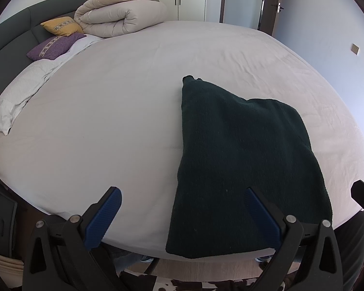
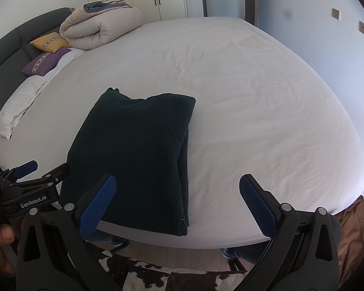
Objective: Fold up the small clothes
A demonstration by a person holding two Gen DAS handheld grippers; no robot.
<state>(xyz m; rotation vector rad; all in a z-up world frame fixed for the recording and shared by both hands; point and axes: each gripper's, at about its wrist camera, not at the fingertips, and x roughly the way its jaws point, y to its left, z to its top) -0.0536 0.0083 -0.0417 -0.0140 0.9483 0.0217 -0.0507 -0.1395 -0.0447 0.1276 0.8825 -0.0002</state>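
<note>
A dark green knitted garment (image 1: 242, 160) lies folded on the white bed sheet (image 1: 123, 111), its near edge at the bed's front edge. It also shows in the right wrist view (image 2: 138, 155). My left gripper (image 1: 182, 208) is open and empty, held just before the bed's edge, its right finger over the garment's near left part. My right gripper (image 2: 177, 198) is open and empty, above the garment's near right corner. The left gripper (image 2: 40, 169) also shows at the left of the right wrist view.
A rolled beige duvet (image 1: 121, 14), a yellow cushion (image 1: 62, 25), a purple cushion (image 1: 54, 46) and a white pillow (image 1: 19, 94) lie at the far left by the dark headboard (image 1: 9, 31). A cowhide rug (image 2: 182, 276) lies on the floor below.
</note>
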